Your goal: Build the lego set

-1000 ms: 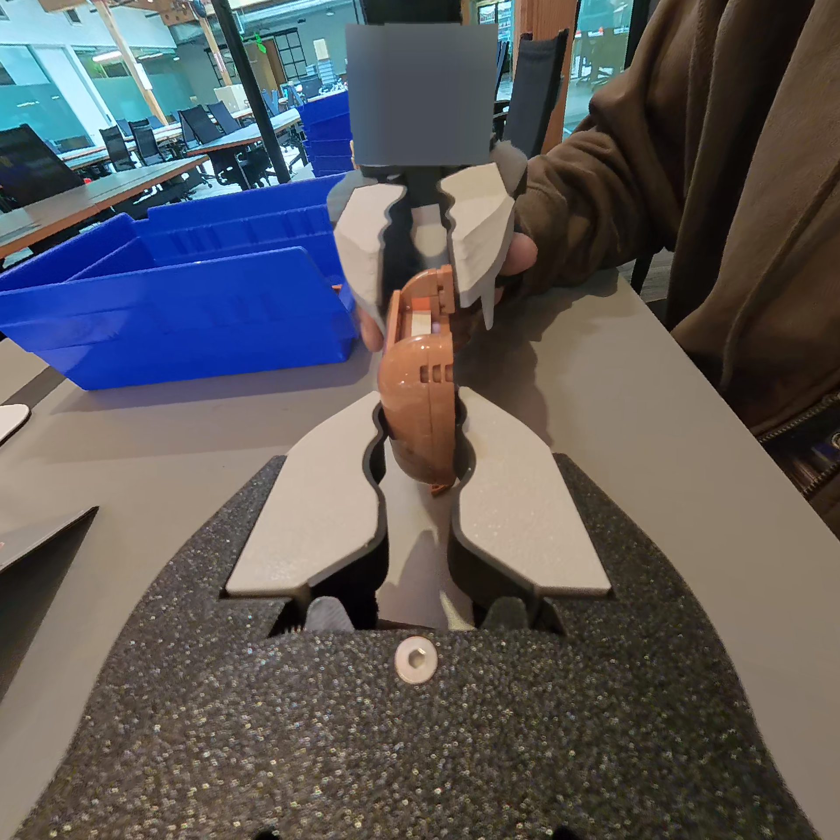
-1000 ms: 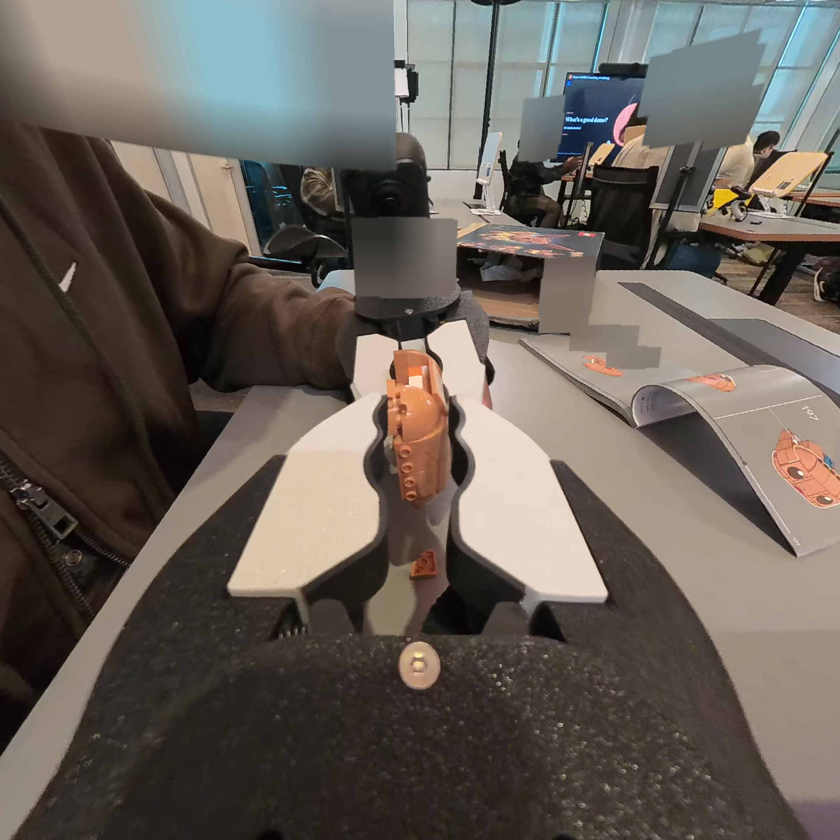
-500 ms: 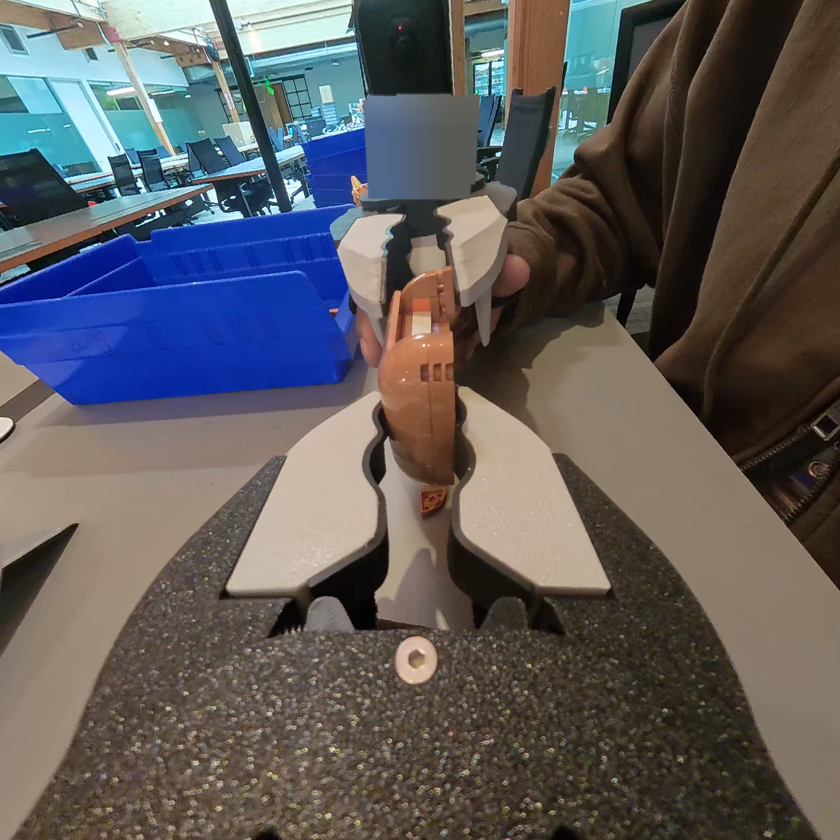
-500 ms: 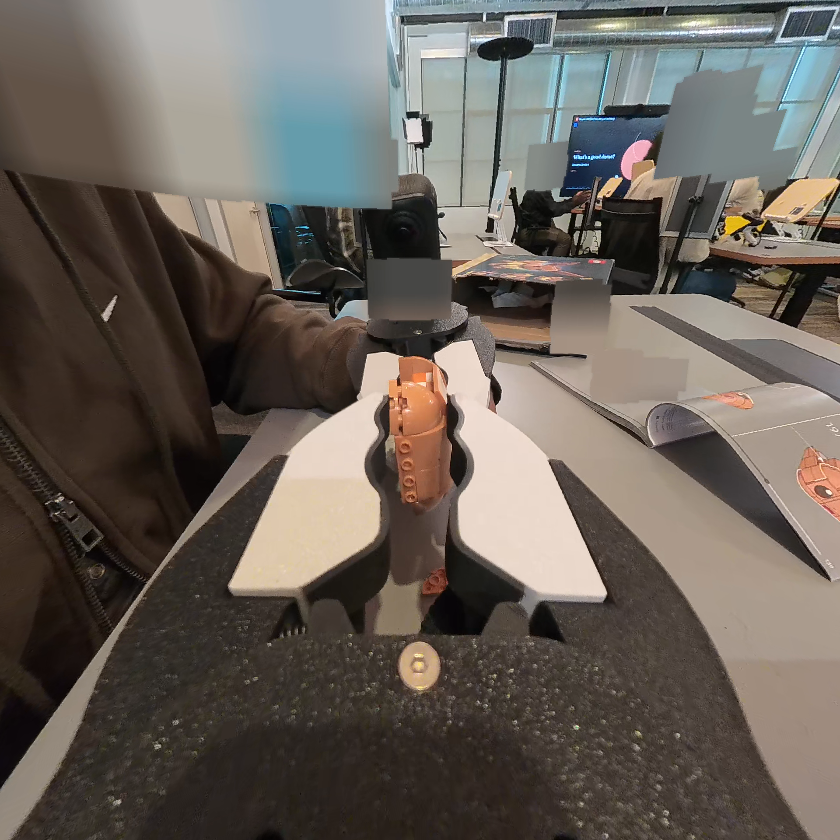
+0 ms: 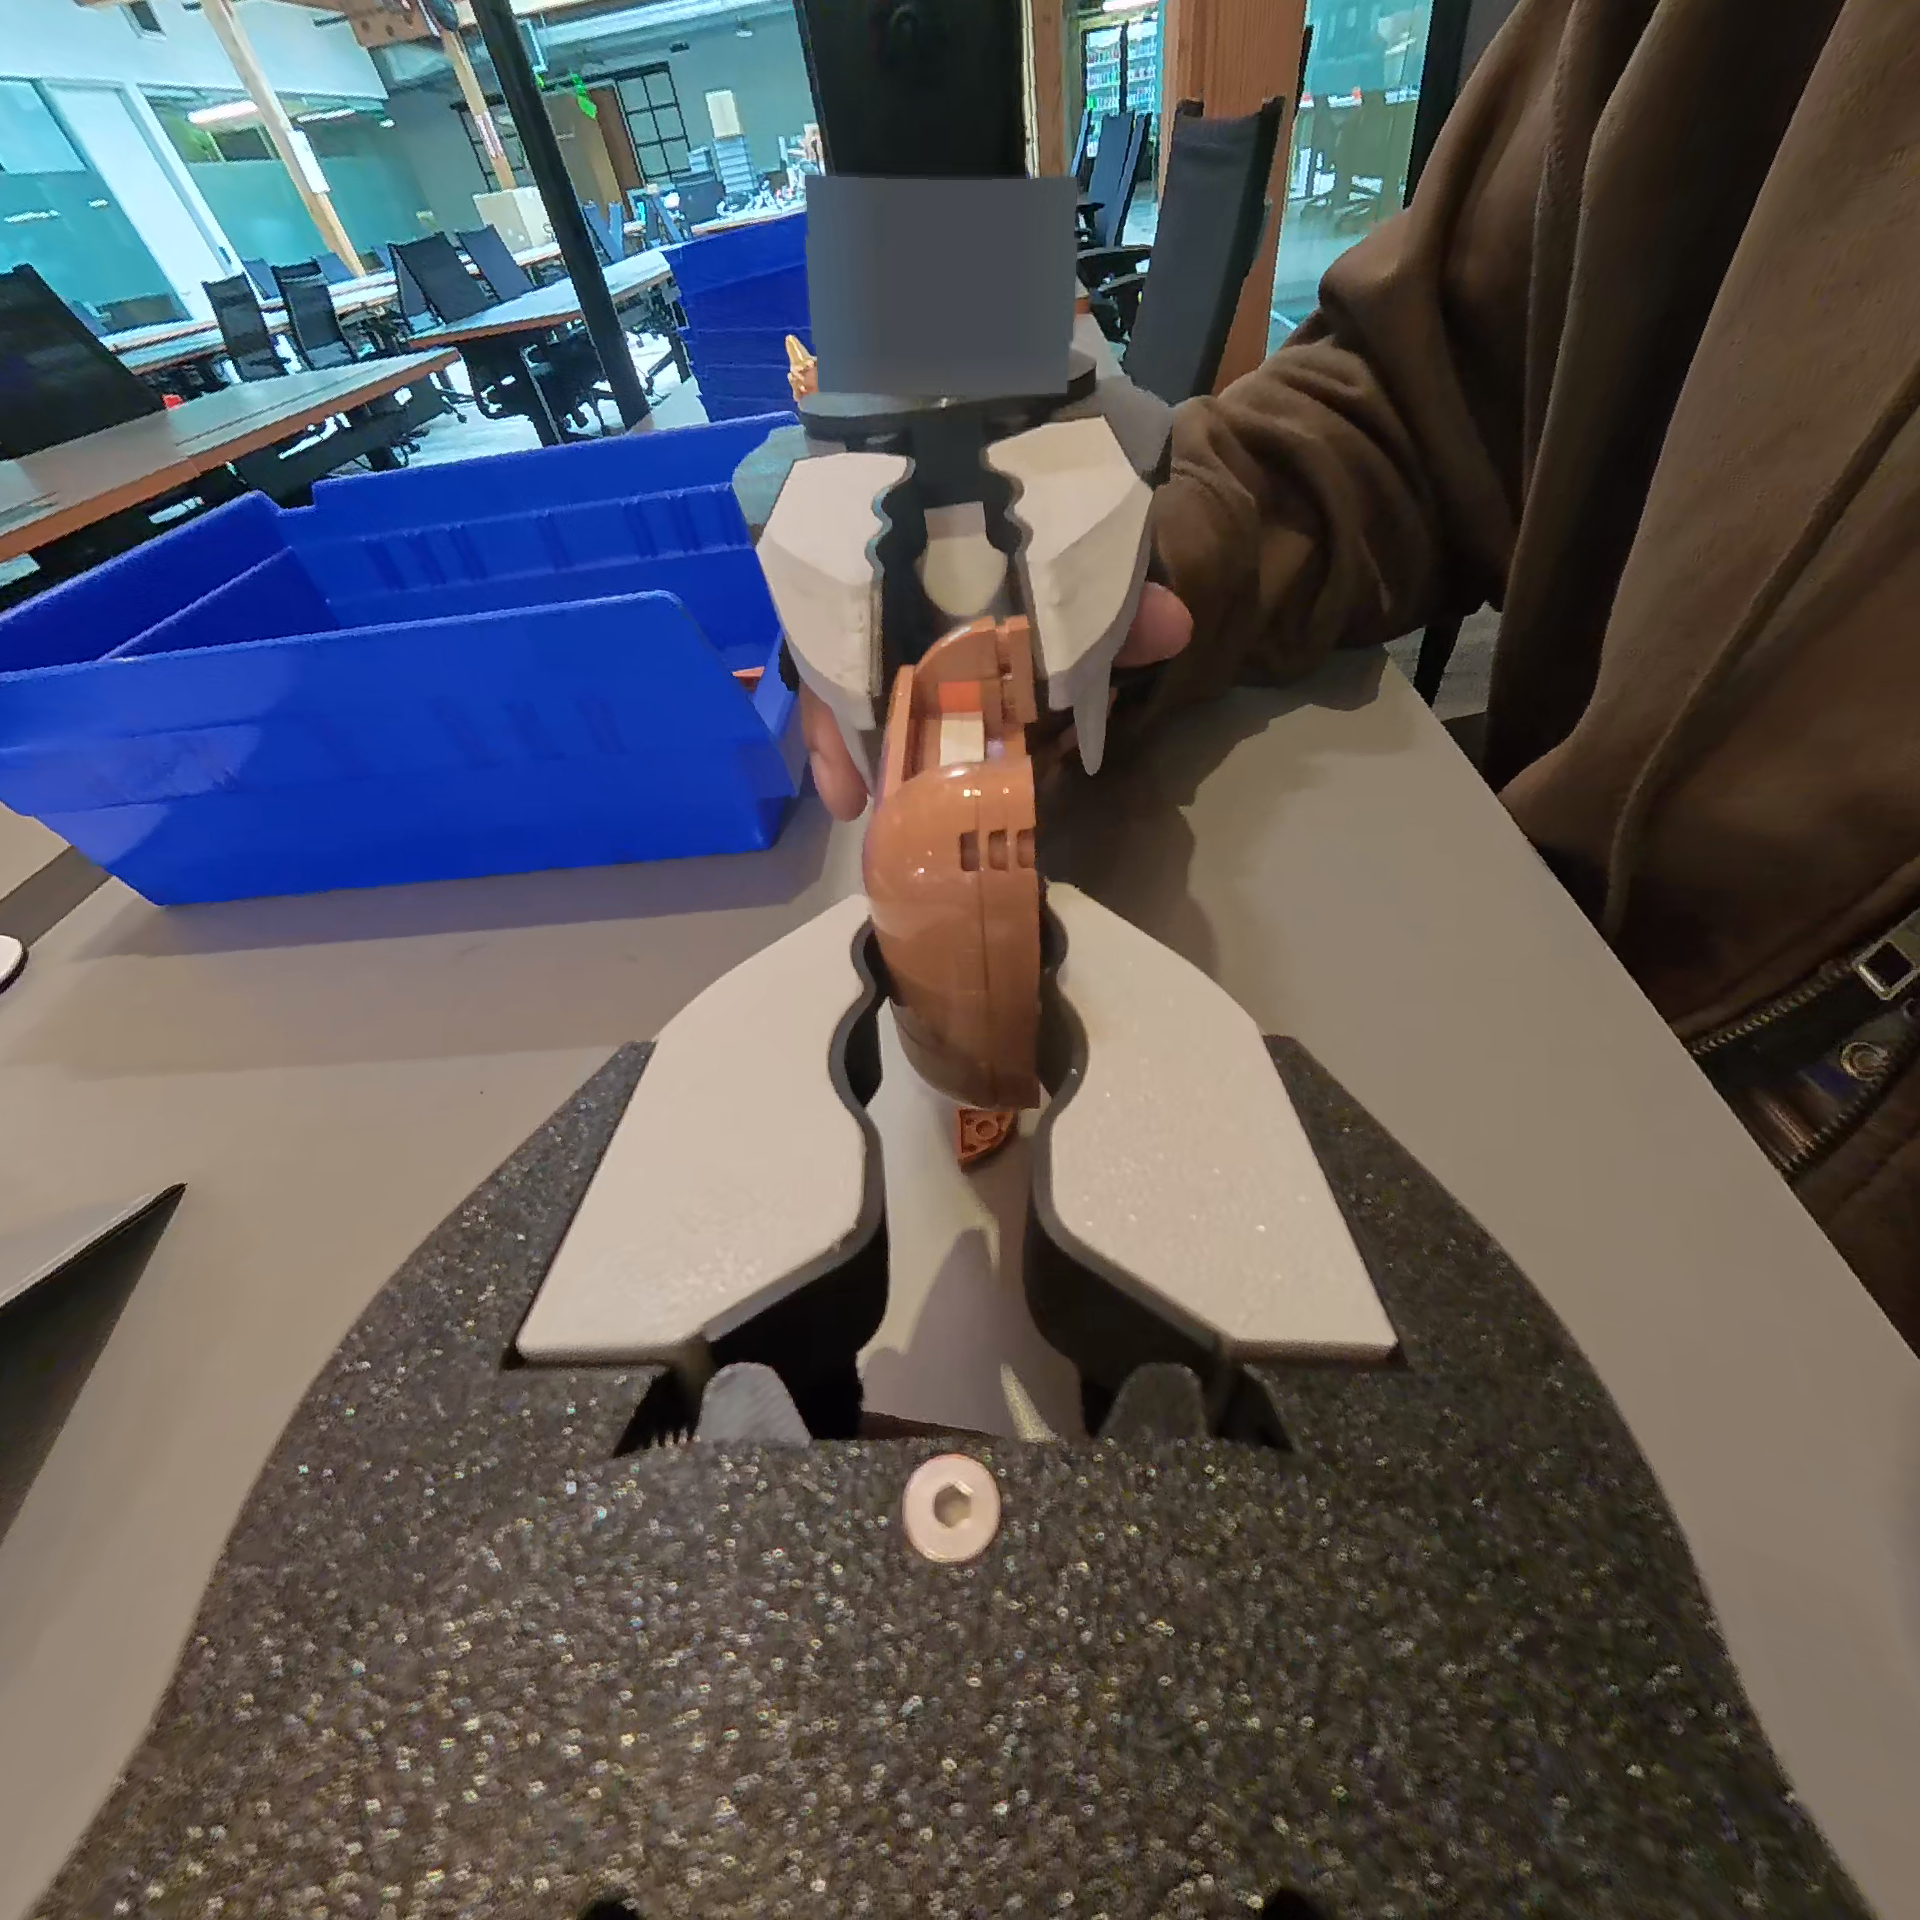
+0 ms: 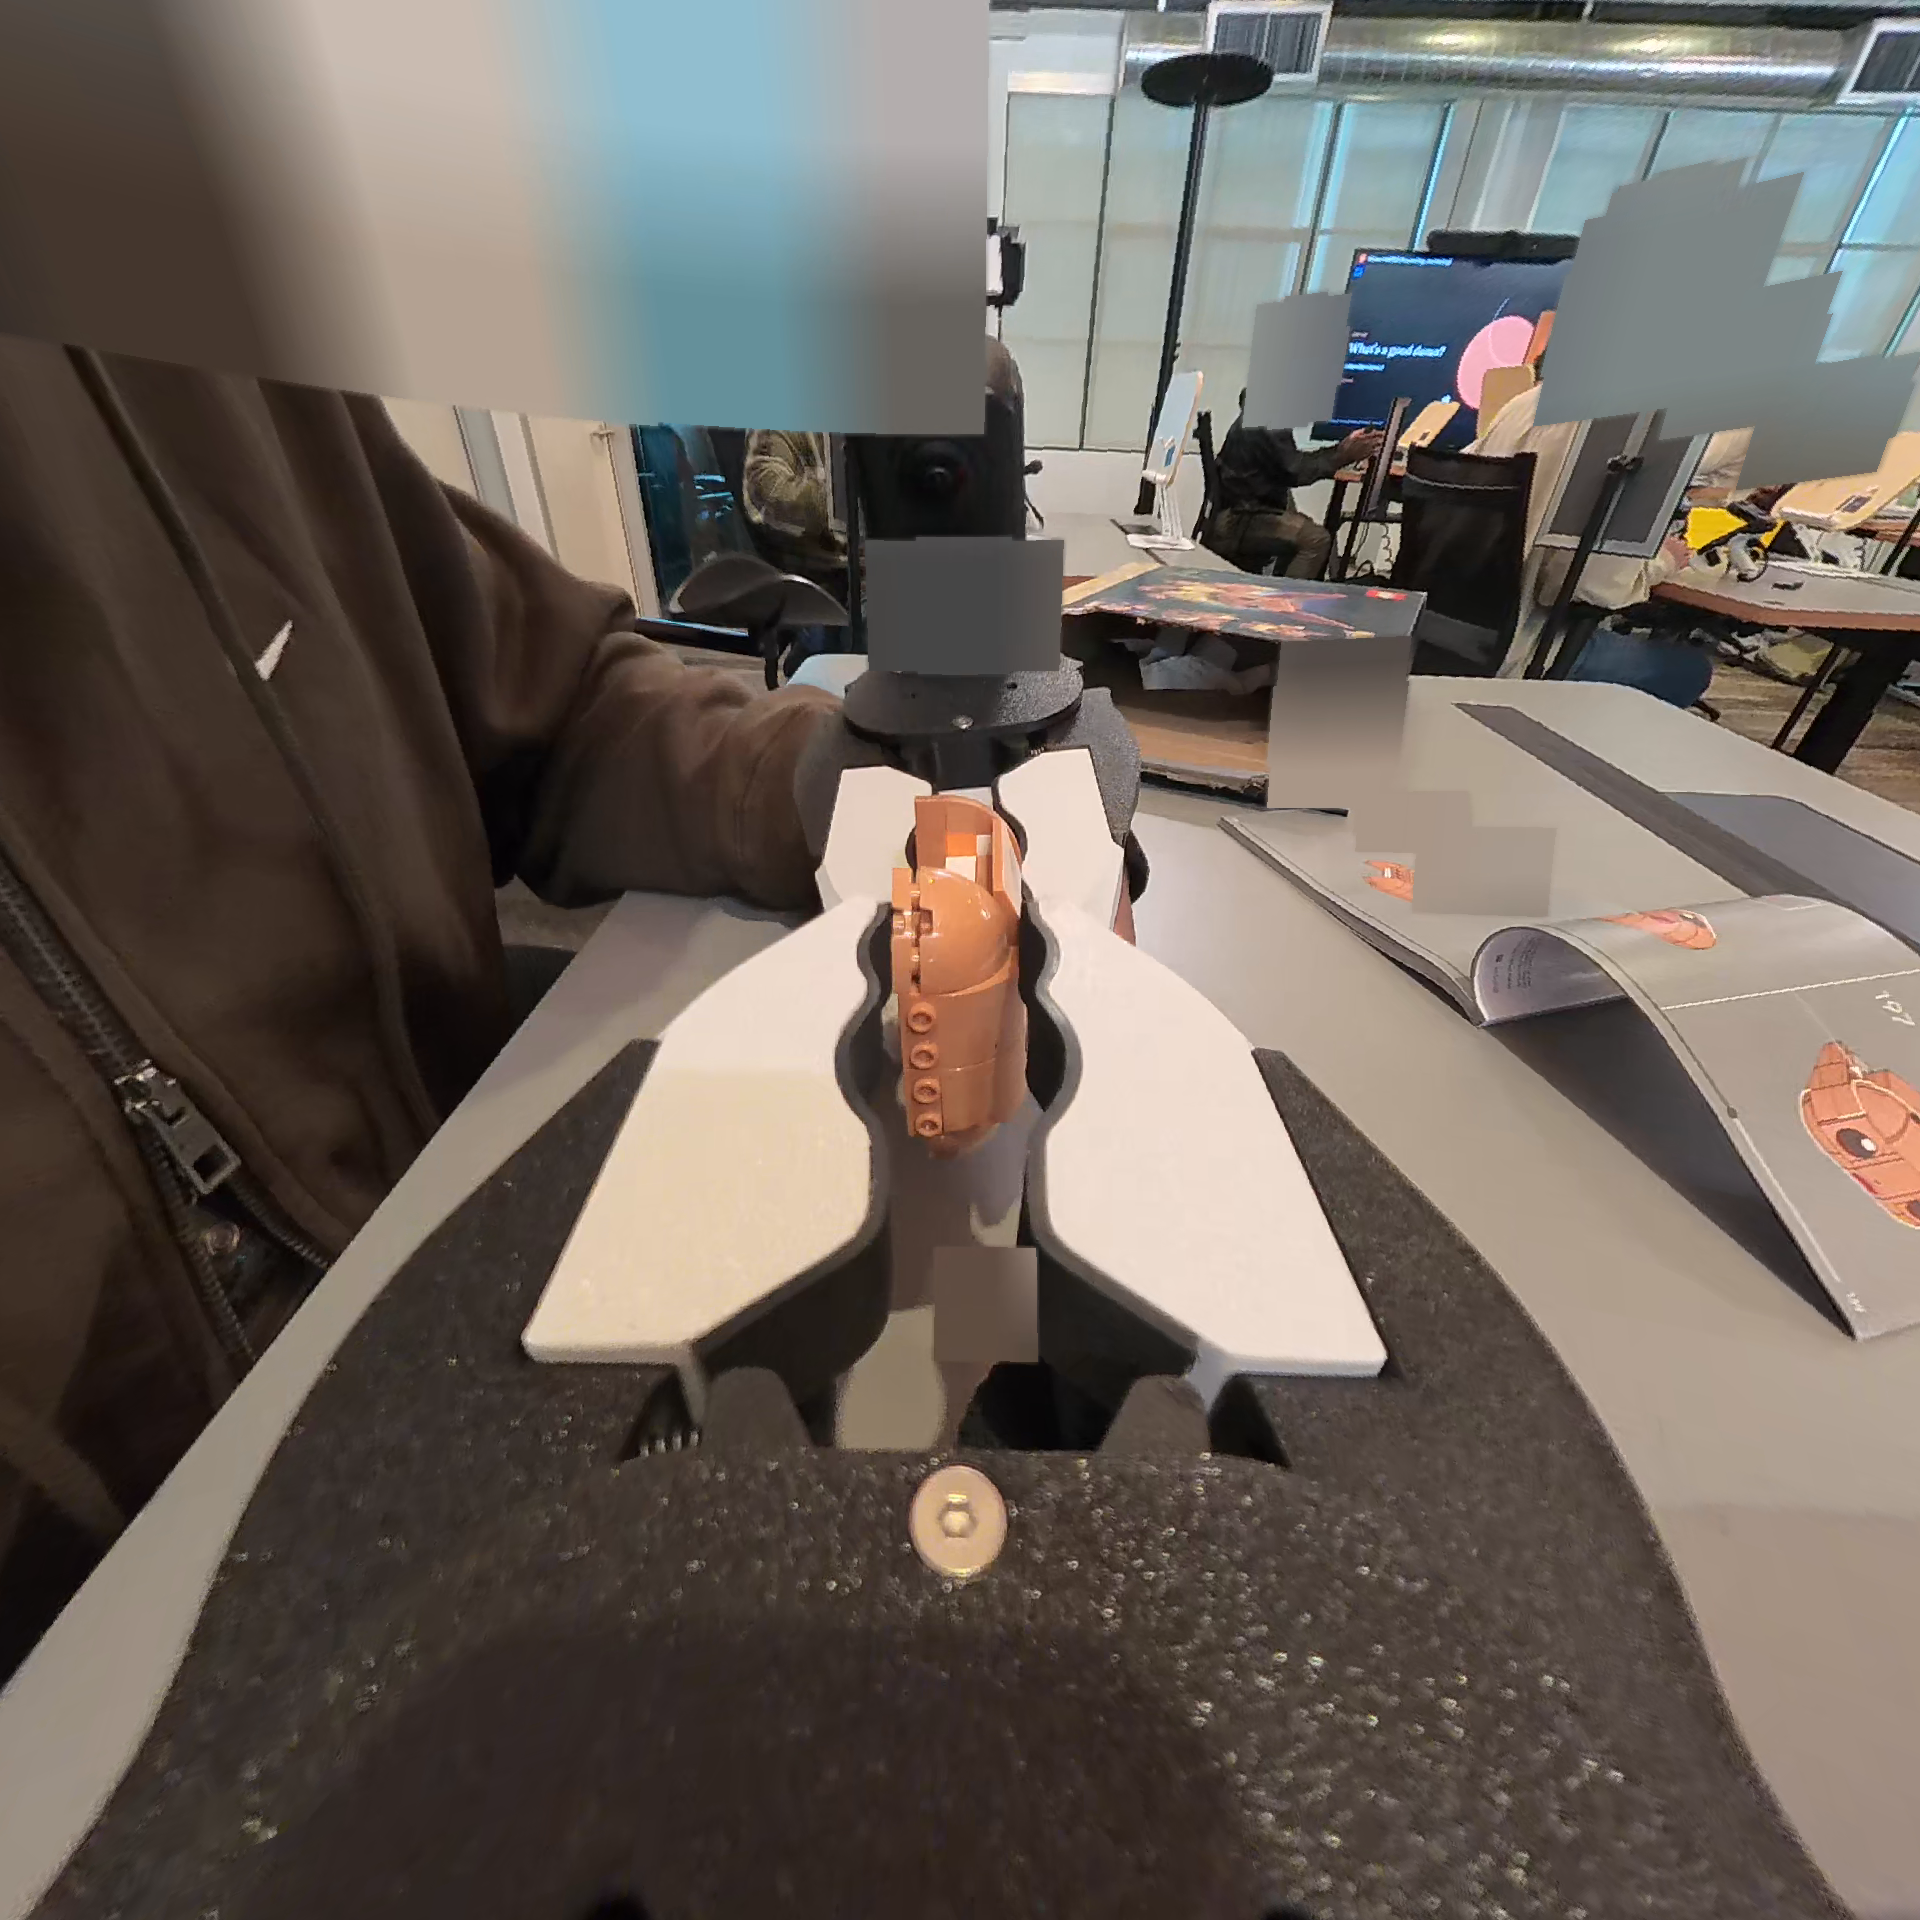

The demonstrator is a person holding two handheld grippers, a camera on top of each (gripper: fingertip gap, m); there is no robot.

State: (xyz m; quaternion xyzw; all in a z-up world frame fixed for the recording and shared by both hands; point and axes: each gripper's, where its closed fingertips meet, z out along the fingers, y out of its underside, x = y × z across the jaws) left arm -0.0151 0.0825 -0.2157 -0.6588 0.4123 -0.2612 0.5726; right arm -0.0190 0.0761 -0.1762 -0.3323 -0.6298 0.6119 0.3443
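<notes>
Both the left gripper (image 5: 961, 940) and the right gripper (image 6: 951, 940) are clamped on the rounded orange-brown lego assembly (image 5: 956, 935), above the grey counter (image 5: 416, 1039).

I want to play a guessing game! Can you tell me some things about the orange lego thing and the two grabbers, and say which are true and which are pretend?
1. Both grabbers hold the orange lego model at once. True: the left gripper and the right gripper each pinch one end.
2. The lego model rests on the table. False: it is held up above it.
3. A small orange piece lies on the table under the model. True.
4. The bins behind are red. False: they are blue.
5. The instruction booklet is closed. False: it lies open.
</notes>
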